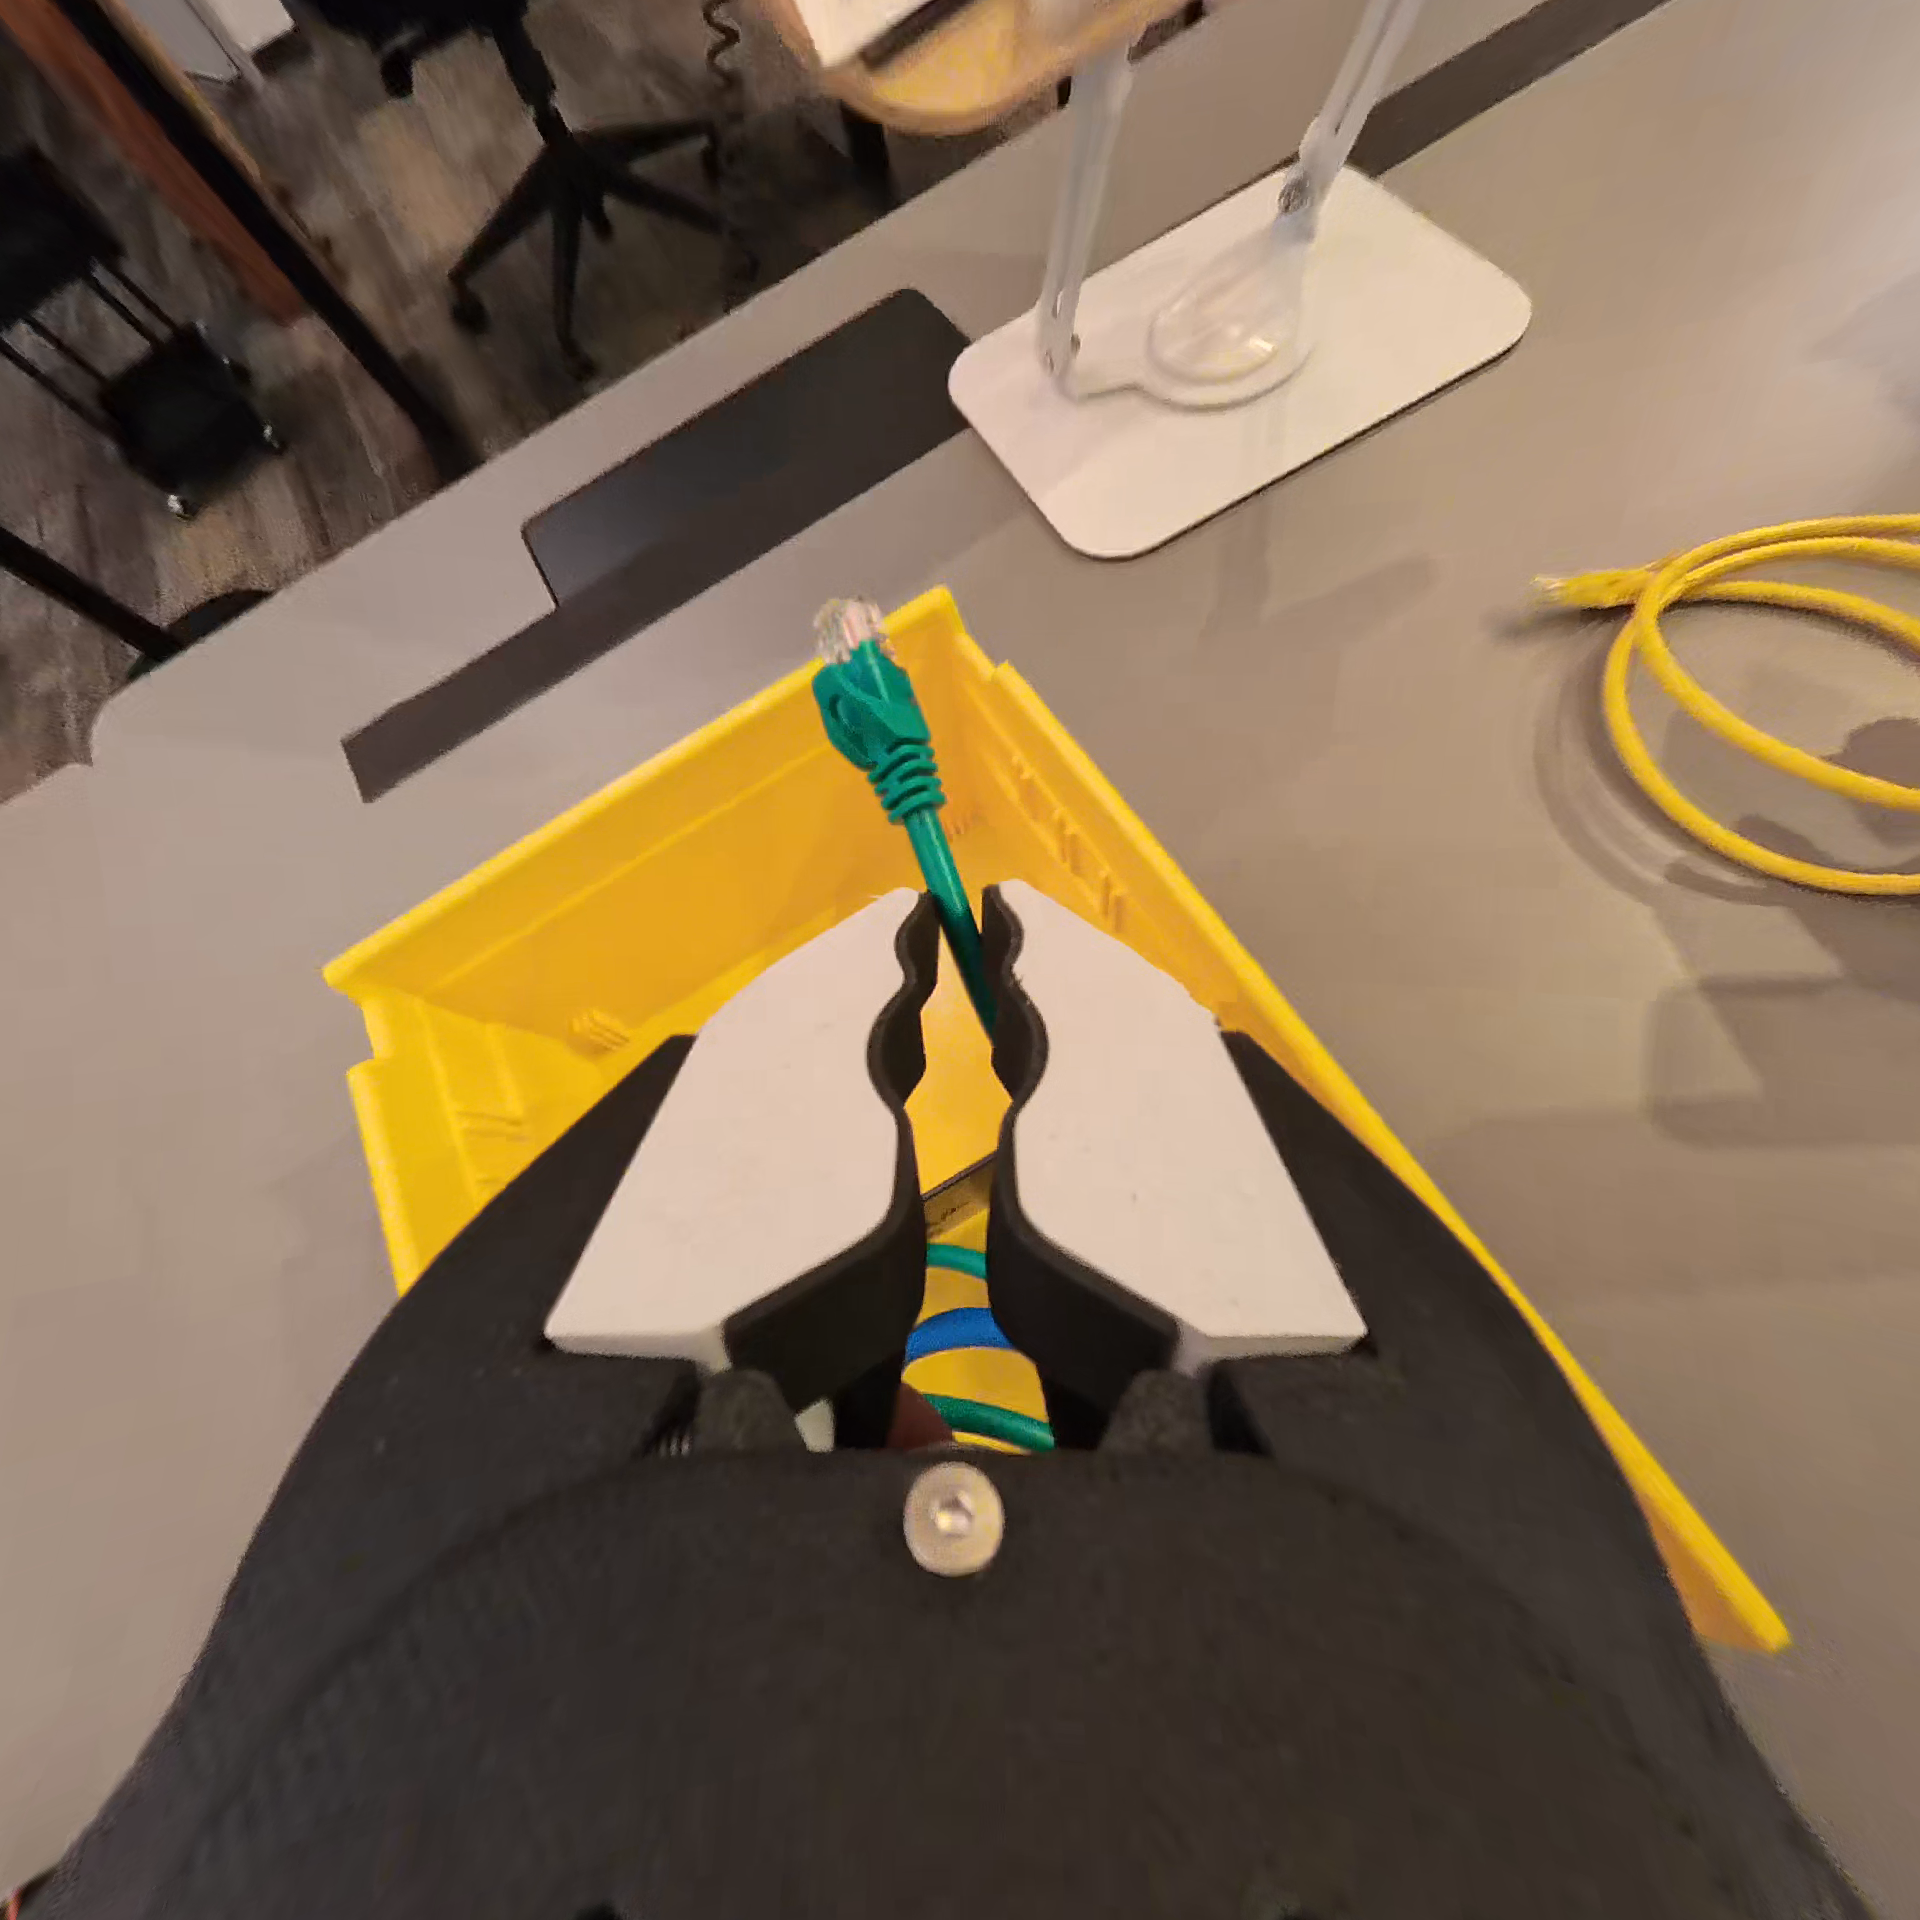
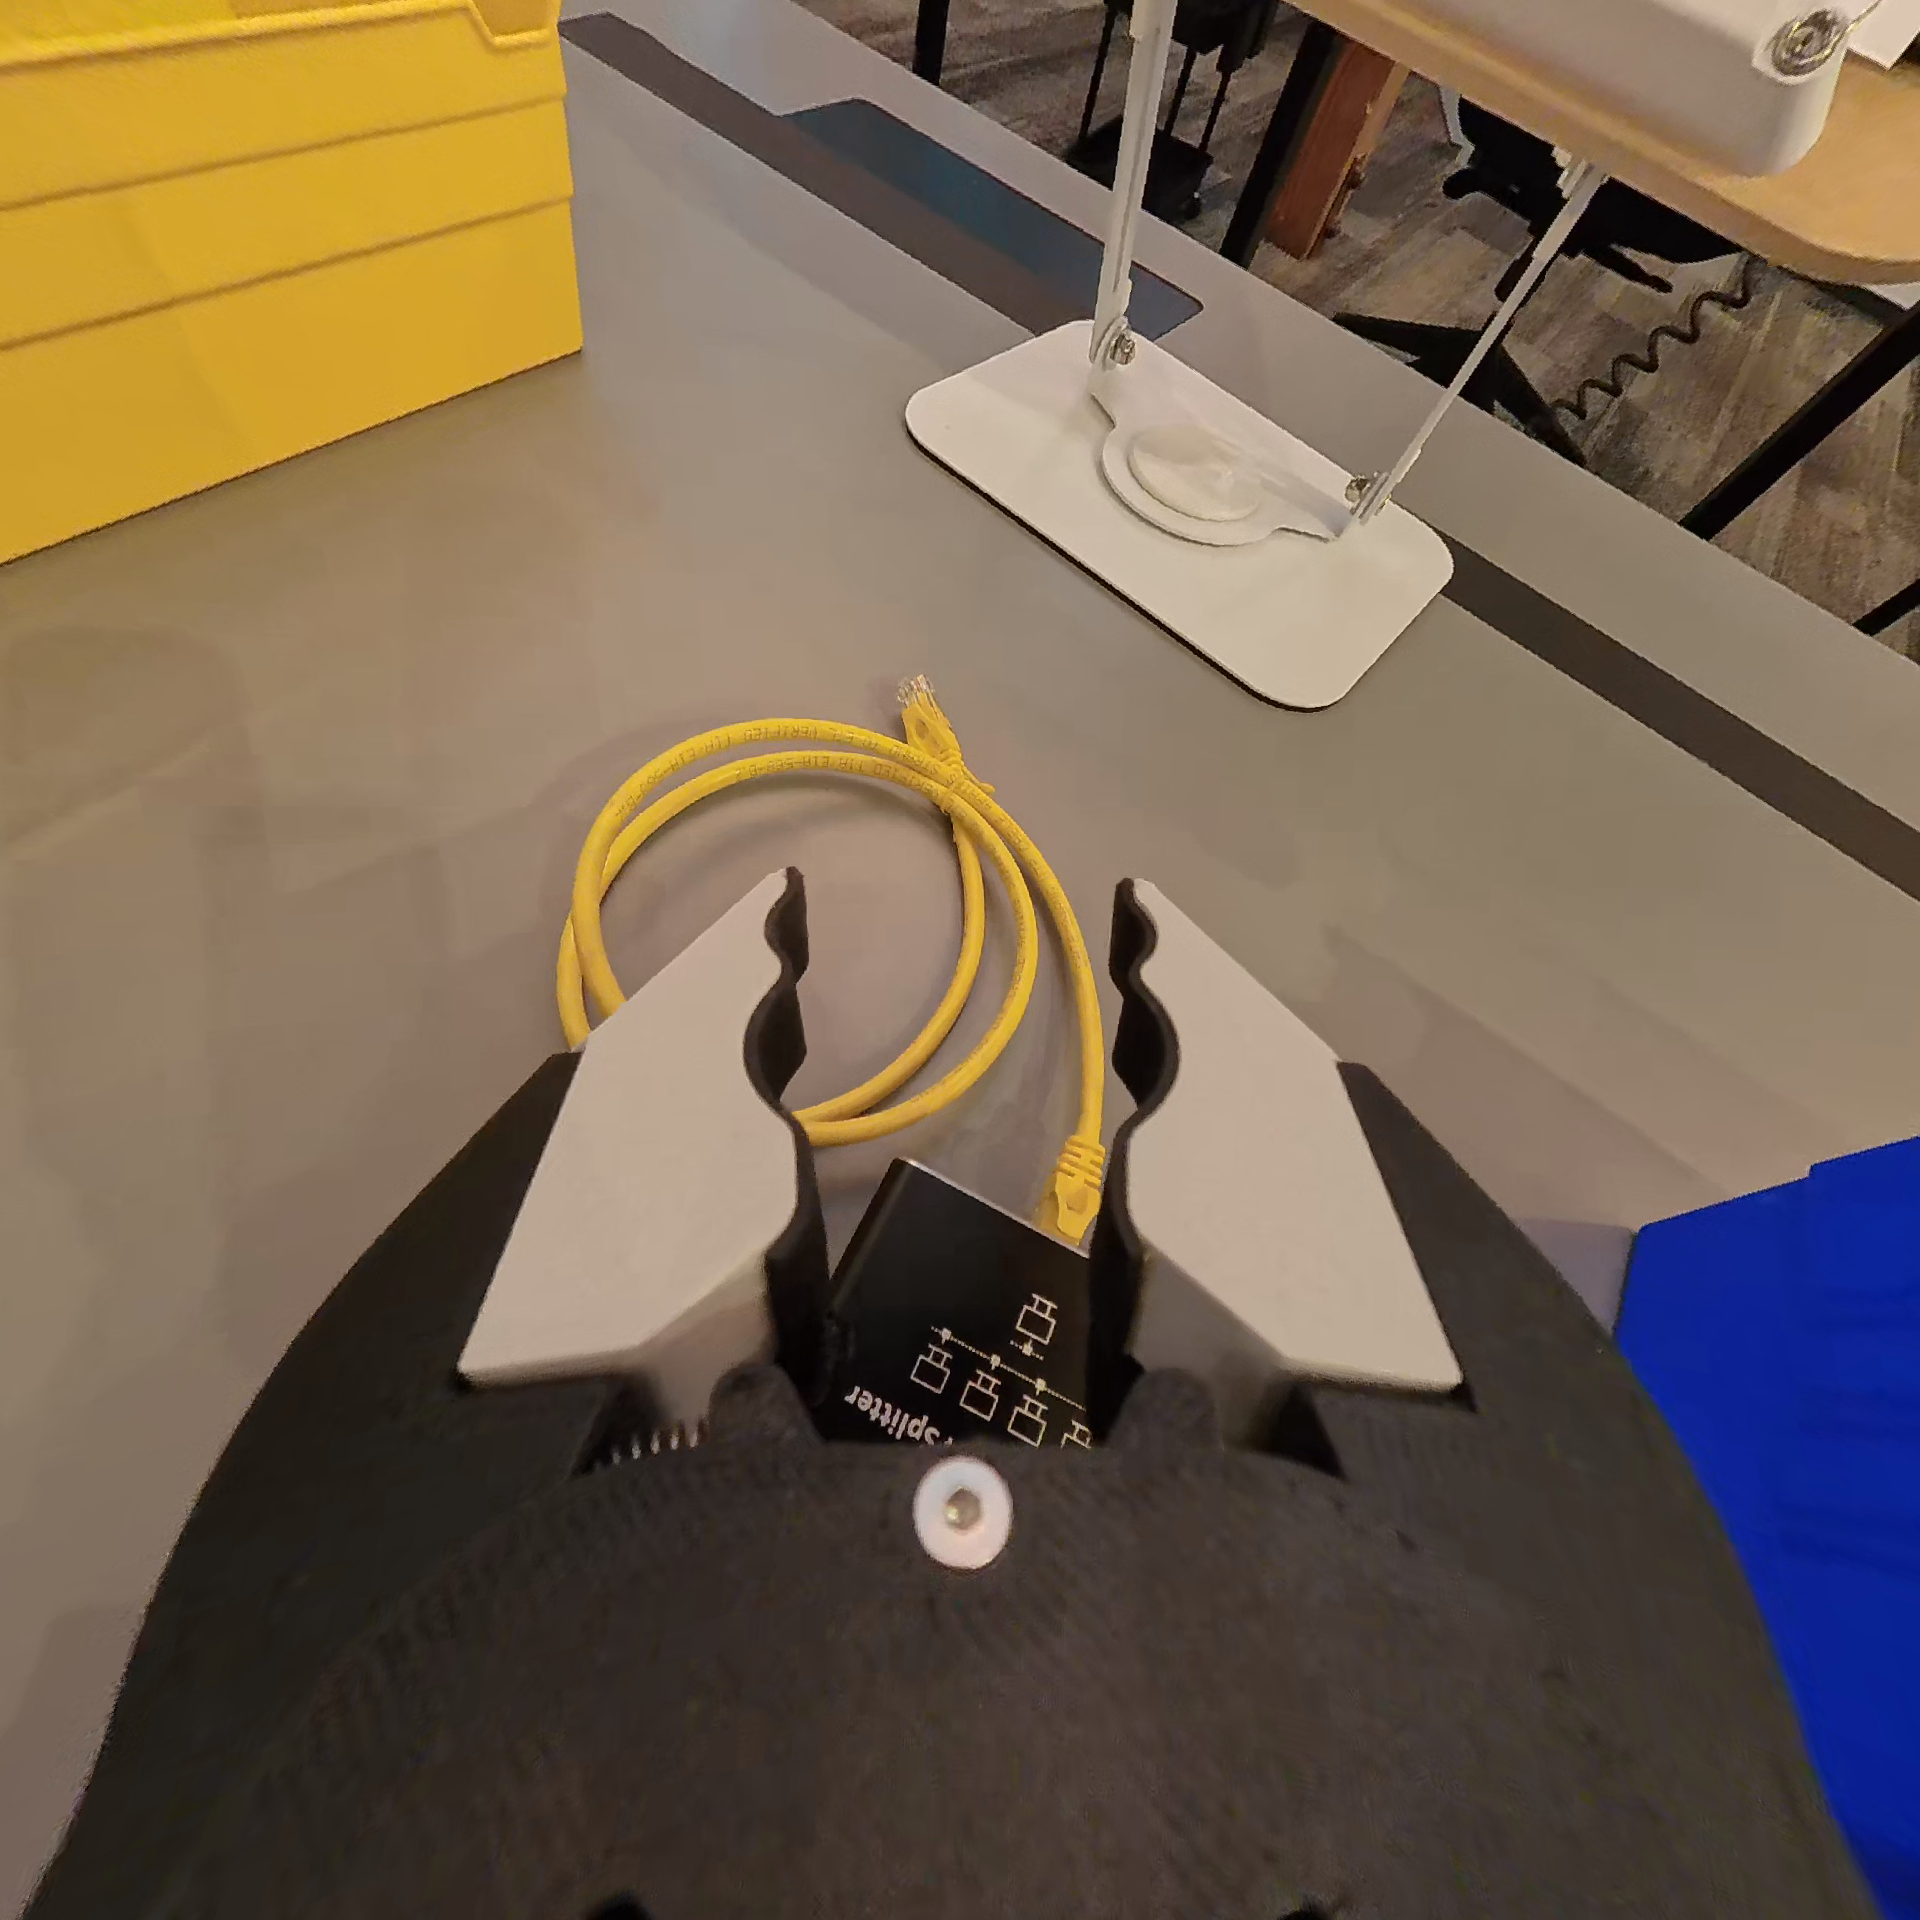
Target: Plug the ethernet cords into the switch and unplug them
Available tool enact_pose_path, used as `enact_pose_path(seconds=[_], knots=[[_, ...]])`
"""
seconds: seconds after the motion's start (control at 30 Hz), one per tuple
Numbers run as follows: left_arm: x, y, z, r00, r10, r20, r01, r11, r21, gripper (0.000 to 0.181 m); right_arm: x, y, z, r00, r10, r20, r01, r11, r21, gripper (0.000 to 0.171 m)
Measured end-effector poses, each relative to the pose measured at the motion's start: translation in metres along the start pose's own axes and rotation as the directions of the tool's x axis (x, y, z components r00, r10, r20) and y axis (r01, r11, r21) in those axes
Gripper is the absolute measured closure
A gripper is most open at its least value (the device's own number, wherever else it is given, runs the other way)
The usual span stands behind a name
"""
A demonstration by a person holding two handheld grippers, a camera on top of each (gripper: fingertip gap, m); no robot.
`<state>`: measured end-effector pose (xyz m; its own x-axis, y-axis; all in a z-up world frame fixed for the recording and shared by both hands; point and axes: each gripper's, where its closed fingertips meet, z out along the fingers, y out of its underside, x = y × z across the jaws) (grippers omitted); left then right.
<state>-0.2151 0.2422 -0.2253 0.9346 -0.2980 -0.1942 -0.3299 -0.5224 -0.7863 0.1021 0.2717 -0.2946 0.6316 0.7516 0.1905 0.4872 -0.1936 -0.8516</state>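
Left wrist view: left hand-held gripper (image 1: pixel 958 914) clamps green cord (image 1: pixel 881 727) above yellow bin (image 1: pixel 665 883). Right hand-held gripper (image 2: pixel 958 904) spread wide over black switch (image 2: pixel 966 1288), yellow cord (image 2: pixel 831 914) beyond switch.

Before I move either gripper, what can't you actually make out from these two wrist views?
- Switch ports: right wrist view; its near part lies under the right gripper.
- Yellow cord plug at the switch: seated or only touching, too small to tell.
- Rest of the green cord: left wrist view, hidden behind the left gripper inside the yellow bin.
- Bin contents: mostly covered by the gripper.
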Motion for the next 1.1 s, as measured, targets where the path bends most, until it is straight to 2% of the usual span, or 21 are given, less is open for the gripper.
enact_pose_path(seconds=[0.17, 0.27, 0.4, 0.57, 0.77, 0.97, 1.0, 1.1], knots=[[0.006, -0.027, -0.026, 0.997, -0.024, -0.068, 0.03, 0.995, 0.095, 0.175, 0.0, -0.004, -0.002, 1.0, 0.002, 0.004, -0.002, 1.0, 0.016, 0.117], [0.008, -0.043, -0.043, 0.985, -0.089, -0.15, 0.114, 0.978, 0.172, 0.176, -0.001, -0.004, -0.002, 1.0, 0.011, 0.013, -0.012, 1.0, 0.019, 0.117], [0.003, -0.057, -0.063, 0.924, -0.218, -0.315, 0.305, 0.916, 0.261, 0.176, -0.003, -0.005, -0.002, 1.0, 0.014, 0.023, -0.015, 1.0, 0.024, 0.118], [-0.01, -0.072, -0.087, 0.878, -0.267, -0.397, 0.414, 0.839, 0.353, 0.176, -0.005, -0.008, -0.004, 1.0, 0.015, 0.027, -0.015, 0.999, 0.032, 0.119], [-0.026, -0.085, -0.112, 0.854, -0.292, -0.431, 0.482, 0.756, 0.443, 0.176, -0.007, -0.01, -0.004, 0.999, 0.014, 0.03, -0.015, 0.999, 0.037, 0.119], [-0.035, -0.09, -0.128, 0.852, -0.303, -0.427, 0.497, 0.723, 0.479, 0.176, -0.008, -0.011, -0.006, 0.999, 0.012, 0.031, -0.013, 0.999, 0.042, 0.12], [-0.038, -0.09, -0.129, 0.859, -0.313, -0.404, 0.491, 0.726, 0.481, 0.177, -0.008, -0.012, -0.006, 0.999, 0.012, 0.031, -0.013, 0.999, 0.044, 0.12], [-0.038, -0.095, -0.14, 0.94, -0.228, -0.254, 0.332, 0.785, 0.523, 0.176, -0.008, -0.012, -0.006, 0.999, 0.008, 0.031, -0.01, 0.999, 0.044, 0.12]])
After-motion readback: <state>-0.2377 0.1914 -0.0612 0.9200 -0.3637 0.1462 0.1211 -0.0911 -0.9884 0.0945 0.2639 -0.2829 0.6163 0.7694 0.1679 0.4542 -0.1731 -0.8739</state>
